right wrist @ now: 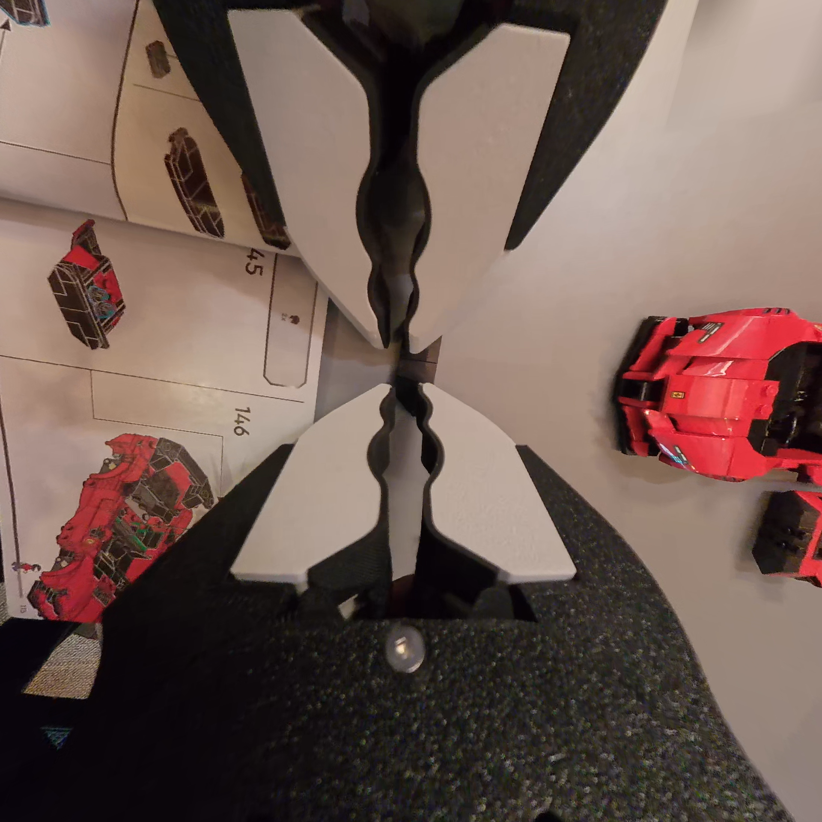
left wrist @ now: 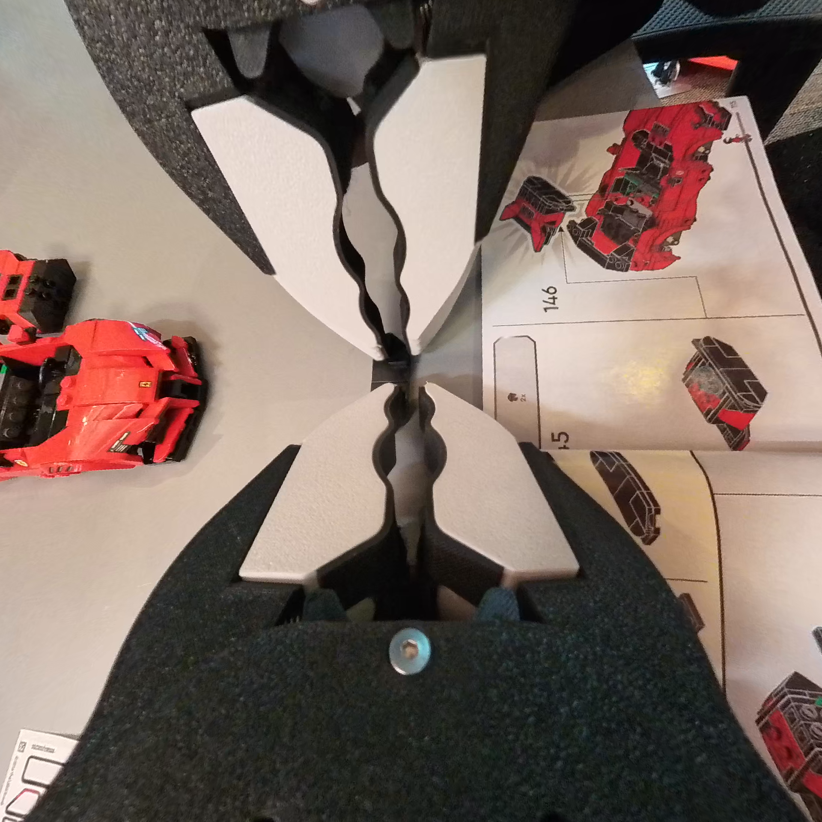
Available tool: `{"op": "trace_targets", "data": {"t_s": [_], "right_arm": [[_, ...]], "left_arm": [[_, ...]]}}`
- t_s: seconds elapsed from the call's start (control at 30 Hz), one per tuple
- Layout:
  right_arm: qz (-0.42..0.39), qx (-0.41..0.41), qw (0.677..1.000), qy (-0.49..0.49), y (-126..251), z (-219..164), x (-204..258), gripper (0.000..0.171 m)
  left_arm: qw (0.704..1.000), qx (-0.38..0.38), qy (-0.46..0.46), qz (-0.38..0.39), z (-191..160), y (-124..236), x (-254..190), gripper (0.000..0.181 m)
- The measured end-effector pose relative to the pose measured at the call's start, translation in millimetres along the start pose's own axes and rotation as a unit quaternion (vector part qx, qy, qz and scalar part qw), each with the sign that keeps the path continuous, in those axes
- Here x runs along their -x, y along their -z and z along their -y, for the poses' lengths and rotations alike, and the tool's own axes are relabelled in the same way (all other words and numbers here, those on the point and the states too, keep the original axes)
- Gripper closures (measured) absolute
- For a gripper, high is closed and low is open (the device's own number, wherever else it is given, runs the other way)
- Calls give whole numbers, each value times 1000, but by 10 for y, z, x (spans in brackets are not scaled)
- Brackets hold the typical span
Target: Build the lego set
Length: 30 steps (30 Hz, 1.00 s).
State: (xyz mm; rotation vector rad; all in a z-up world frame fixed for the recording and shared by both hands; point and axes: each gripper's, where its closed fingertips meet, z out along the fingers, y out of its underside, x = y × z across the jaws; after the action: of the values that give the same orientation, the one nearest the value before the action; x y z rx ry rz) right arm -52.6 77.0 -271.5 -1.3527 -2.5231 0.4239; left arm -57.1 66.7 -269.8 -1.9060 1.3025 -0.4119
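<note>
Our left gripper [left wrist: 402, 391] and right gripper [right wrist: 402, 389] meet tip to tip — both pinching one small black piece [left wrist: 393, 362].
The red car [left wrist: 102, 396] waits well apart from it; uneven squeeze could pop it loose — we'd lose it.

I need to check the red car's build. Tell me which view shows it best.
The right wrist view: the red car shows its nose and front bodywork, cut only at the right edge. The left wrist view shows the red car too, but its far half runs off the left edge. In both, a separate red and black section lies beside it.
</note>
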Motion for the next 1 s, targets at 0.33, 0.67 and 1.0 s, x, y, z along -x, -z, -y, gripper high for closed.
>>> {"op": "trace_targets", "data": {"t_s": [0.33,0.67,1.0], "right_arm": [[-7,0,1000,-6,13,-4,-20,161],[-5,-6,1000,-5,20,7,-17,157],[10,-18,1000,8,49,26,17,171]], "left_arm": [[1000,-1,0,-1,-2,2,-2,174],[1000,-2,0,-1,-2,3,-3,174],[1000,-3,3,-3,-1,4,-1,174]]}}
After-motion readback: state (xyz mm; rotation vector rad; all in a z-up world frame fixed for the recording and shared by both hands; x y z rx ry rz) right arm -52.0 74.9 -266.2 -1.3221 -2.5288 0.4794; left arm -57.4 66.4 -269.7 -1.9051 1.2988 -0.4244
